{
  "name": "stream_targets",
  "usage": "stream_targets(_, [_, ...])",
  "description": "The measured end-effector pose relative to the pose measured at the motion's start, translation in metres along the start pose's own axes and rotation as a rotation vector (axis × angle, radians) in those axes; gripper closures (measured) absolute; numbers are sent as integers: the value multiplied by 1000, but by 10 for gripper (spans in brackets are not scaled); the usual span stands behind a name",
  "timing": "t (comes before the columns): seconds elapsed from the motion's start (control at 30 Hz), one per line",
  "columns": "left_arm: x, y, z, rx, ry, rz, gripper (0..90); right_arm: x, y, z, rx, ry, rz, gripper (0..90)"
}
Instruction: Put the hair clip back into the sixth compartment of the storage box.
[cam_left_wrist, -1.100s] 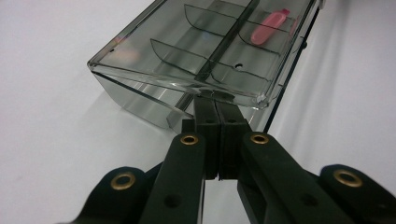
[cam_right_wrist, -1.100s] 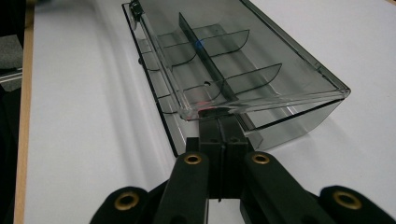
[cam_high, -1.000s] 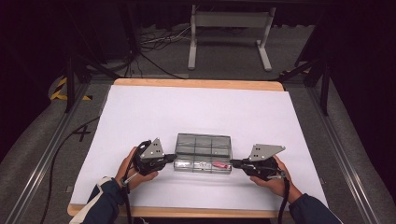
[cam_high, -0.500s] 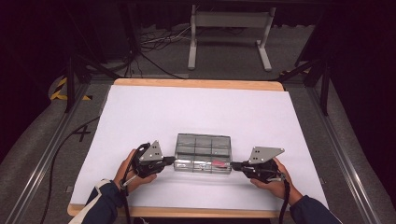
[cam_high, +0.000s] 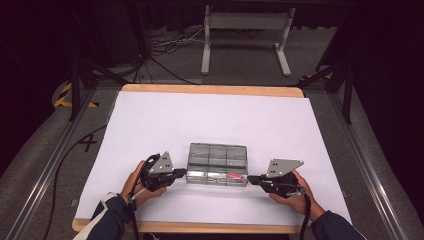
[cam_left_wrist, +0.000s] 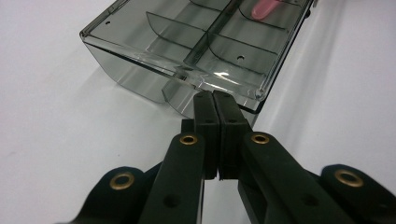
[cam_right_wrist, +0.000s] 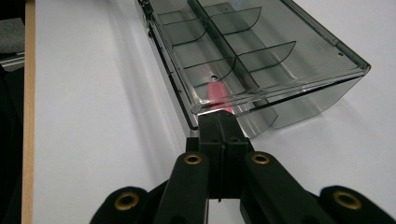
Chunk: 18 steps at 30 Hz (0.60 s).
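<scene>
- Left gripper (cam_high: 186, 173), nearest the person's edge of the table (cam_high: 210, 90): jaws pressed together with no gap, tips at the left short end of the clear compartment box (cam_high: 218, 164). In the left gripper view (cam_left_wrist: 215, 100) the tips sit just under the lid's rim; whether they pinch a tab or only touch the edge, cannot tell.
- Right gripper (cam_high: 250, 179): jaws likewise pressed together, tips meeting the box's right short end. In the right gripper view (cam_right_wrist: 218, 119) they stand at the corner below the lid rim, right by the pink item (cam_right_wrist: 217, 93).
- Box lies on the white sheet (cam_high: 150, 120) in the near half of the table, roughly centred between the two hands, long side facing the person. Flat on the sheet, not lifted, as far as I can judge.
- Lid (cam_left_wrist: 187, 42) looks down over the compartments, with the near edge perhaps just started.
- Progress, as a judgement: early. Both grippers are set at opposite ends, which reads as bracing or prying at the lid. Opening it, or moving the box, is left to do. The pink item (cam_left_wrist: 264, 7) is inside, untouched.
- Count: grippers, two. Boxes, one. Compartments, six, two rows of three by the dividers. Pink items, one, in a near-row compartment toward the right end (cam_high: 234, 175). The other five look empty.
- Farther off: a grey metal stand (cam_high: 245, 35) on the floor beyond the table, plus loose cables (cam_high: 160, 50).
</scene>
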<state>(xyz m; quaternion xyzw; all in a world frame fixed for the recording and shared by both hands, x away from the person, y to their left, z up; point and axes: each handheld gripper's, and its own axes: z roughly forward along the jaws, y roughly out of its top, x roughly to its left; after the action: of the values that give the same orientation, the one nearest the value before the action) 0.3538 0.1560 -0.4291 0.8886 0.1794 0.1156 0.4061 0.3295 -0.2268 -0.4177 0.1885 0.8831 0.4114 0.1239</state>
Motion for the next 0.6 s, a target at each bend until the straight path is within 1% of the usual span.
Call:
stream_targets(0.17, [0, -1, 0, 2, -3, -1, 894, 0, -1, 0, 4, -1, -1, 900])
stream_targets(0.37, [0, -3, 3, 18, -6, -1, 891, 0, -2, 0, 8, -4, 2, 900])
stream_targets(0.4, [0, -4, 4, 26, -5, 4, 891, 0, -2, 0, 9, -3, 4, 900])
stream_targets(0.6, [1, -5, 6, 30, -8, 3, 892, -1, -3, 0, 12, -2, 5, 900])
